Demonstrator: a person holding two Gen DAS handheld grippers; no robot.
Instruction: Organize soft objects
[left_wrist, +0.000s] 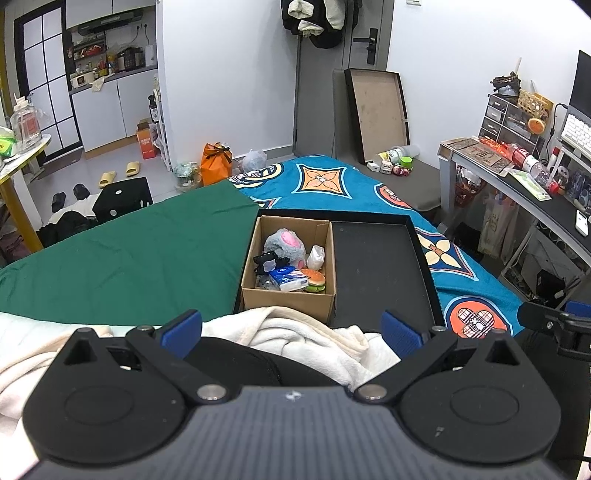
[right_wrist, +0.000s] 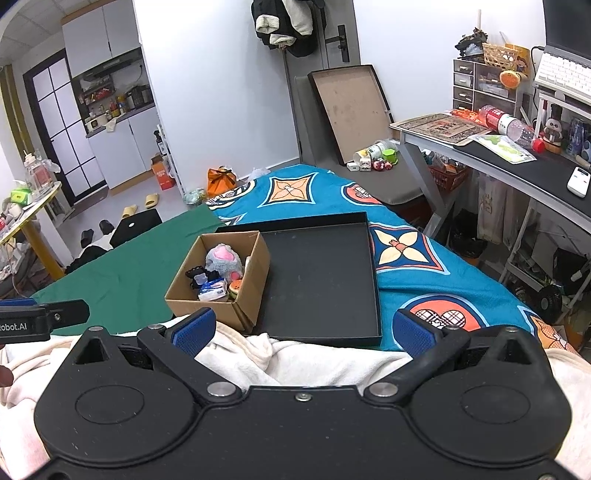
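One cardboard box (left_wrist: 288, 295), one black tray (left_wrist: 380, 273), one cream blanket (left_wrist: 310, 332) — two claws, left (left_wrist: 291, 328) and right (right_wrist: 303, 328).

Fluffy cream fleece blanket (left_wrist: 303, 332), soft and nappy, bunched at the bed's near edge. Matt brown corrugated cardboard box (left_wrist: 291, 299); inside, a fuzzy grey-pink plush toy (left_wrist: 284, 243) and a glossy plastic-wrapped tissue pack (left_wrist: 290, 278). Black tray (right_wrist: 325, 280), matt and slightly dusty. Smooth green cloth (left_wrist: 140, 254), faintly creased; blue patterned blanket (right_wrist: 436, 288) looks towelly.

home, studio flat | bed (left_wrist: 332, 184) | kitchenette cabinets (left_wrist: 110, 99) | cluttered desk (left_wrist: 517, 173) | slippers (left_wrist: 118, 173)
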